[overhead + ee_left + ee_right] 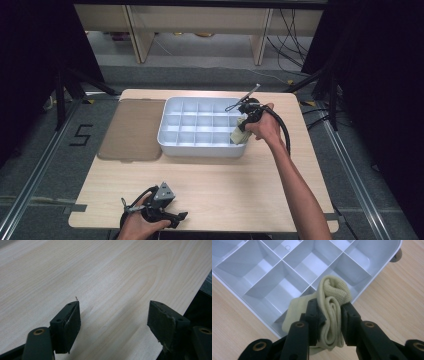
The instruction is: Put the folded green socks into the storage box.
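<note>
A rolled cream sock [331,307] is pinched between the jaws of my right gripper [329,311], which is shut on it. In the high view the sock [239,132] hangs over the near right corner of the white divided organizer box [172,145], with my right gripper [243,125] above it. The box's compartments [279,287] look bare. My left gripper [181,216] rests low at the table's near edge on the left. Its two black fingers [68,322] stand wide apart over bare wood, so my left gripper [115,315] is open with nothing in it.
A flat brown lid or mat [132,129] lies left of the box. The light wooden table [220,185] ends close to my left gripper at its front edge. Dark stands and cables flank the table.
</note>
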The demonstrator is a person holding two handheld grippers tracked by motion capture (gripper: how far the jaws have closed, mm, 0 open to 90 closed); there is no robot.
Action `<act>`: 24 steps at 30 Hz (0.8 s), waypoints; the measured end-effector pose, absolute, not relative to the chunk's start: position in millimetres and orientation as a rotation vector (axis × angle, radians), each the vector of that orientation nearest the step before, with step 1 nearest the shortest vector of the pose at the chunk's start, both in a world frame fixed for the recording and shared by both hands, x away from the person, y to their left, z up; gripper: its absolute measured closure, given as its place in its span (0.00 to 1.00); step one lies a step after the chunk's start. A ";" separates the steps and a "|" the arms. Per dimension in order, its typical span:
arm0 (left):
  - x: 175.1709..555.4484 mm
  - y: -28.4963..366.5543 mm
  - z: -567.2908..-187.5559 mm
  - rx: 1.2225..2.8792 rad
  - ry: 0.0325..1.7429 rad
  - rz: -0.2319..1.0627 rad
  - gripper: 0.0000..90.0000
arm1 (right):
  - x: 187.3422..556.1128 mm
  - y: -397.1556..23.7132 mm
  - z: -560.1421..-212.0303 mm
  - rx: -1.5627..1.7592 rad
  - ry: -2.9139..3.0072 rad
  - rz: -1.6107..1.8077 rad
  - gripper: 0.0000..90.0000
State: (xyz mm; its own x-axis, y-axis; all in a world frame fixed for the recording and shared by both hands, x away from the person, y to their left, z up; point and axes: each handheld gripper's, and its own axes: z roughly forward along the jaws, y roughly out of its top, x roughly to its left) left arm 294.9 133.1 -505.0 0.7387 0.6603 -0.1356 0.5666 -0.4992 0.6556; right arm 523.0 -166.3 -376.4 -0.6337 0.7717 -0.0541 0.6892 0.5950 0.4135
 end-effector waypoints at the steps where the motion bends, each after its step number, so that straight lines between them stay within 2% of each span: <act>1: 294.9 133.1 -505.0 2.235 0.919 0.172 0.29 | 523.7 -165.9 -377.3 1.195 2.597 0.526 0.80; 24: 294.6 133.1 -504.5 2.235 0.919 0.170 0.29 | 527.1 -153.3 -403.9 1.146 2.620 0.417 0.80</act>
